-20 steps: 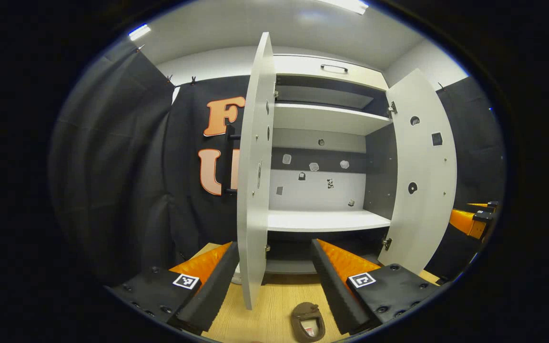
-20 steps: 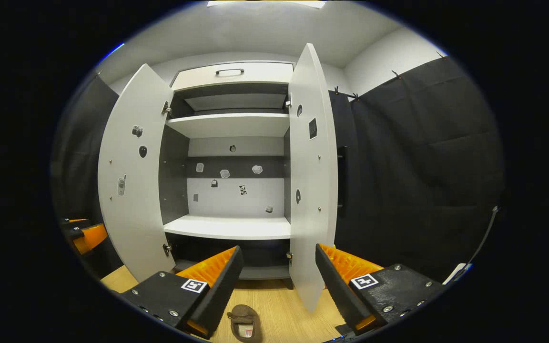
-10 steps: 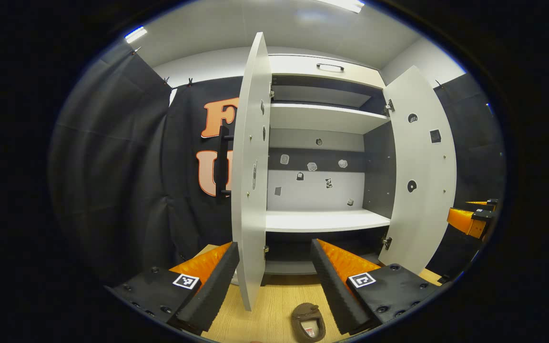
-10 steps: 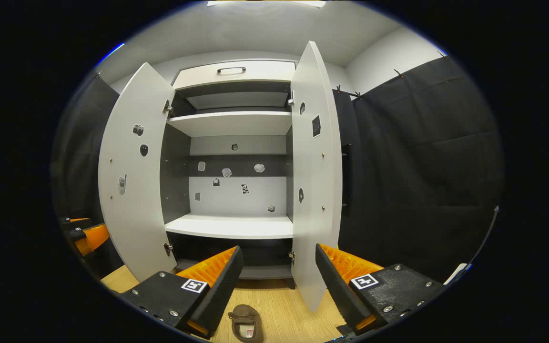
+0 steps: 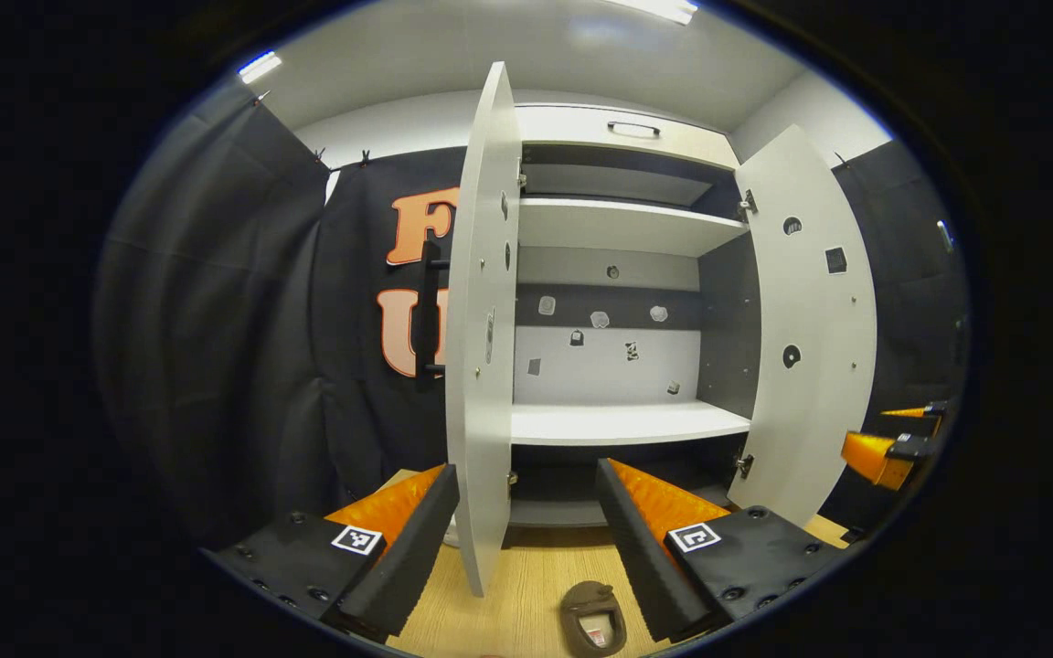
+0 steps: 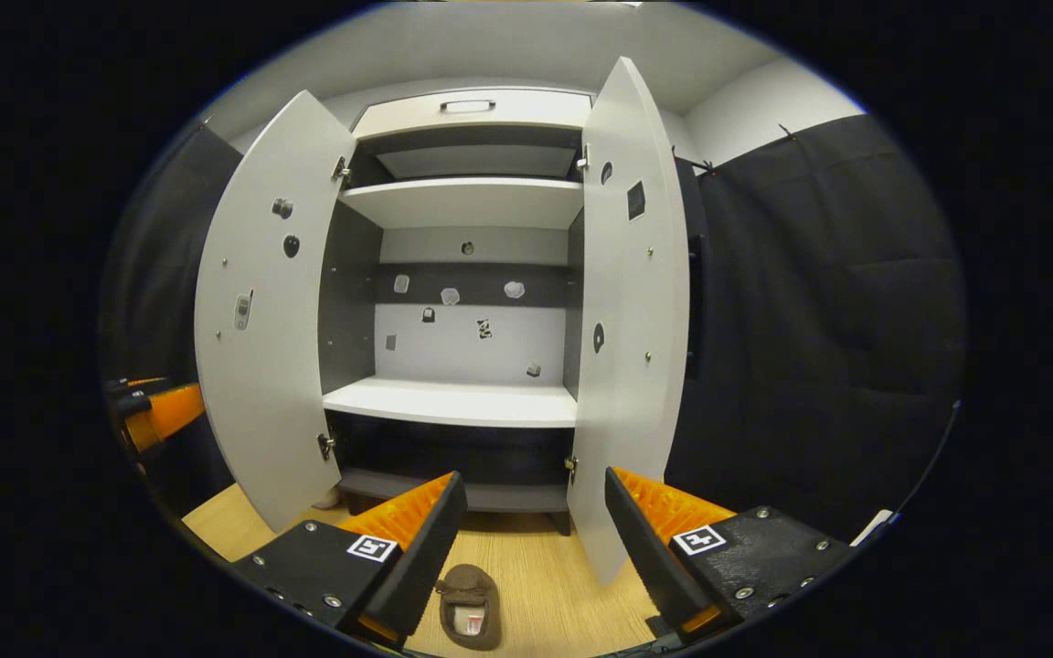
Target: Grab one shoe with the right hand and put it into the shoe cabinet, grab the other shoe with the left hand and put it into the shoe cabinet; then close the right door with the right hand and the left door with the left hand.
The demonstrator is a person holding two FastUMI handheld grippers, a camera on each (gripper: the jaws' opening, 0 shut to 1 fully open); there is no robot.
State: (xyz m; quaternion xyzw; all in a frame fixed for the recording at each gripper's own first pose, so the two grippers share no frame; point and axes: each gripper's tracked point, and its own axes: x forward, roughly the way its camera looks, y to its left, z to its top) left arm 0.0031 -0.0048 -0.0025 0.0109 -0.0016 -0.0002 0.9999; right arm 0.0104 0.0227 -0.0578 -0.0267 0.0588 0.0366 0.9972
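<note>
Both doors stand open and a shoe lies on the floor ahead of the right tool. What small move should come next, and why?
Probably lower the right tool toward the brown shoe on the wooden floor. Its jaws are open and empty, the shoe lies just below and between them, and the cabinet has both doors open with its white shelf bare, so nothing has been put away yet.

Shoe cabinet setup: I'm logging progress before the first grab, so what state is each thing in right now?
Shoe cabinet: shelves in view bare, no shoe inside.
Left door: swung open.
Right door: swung open.
Top drawer: shut.
Shoe: on the floor, ungrasped.
Left gripper: open, holding nothing.
Right gripper: open, above the shoe.
</note>
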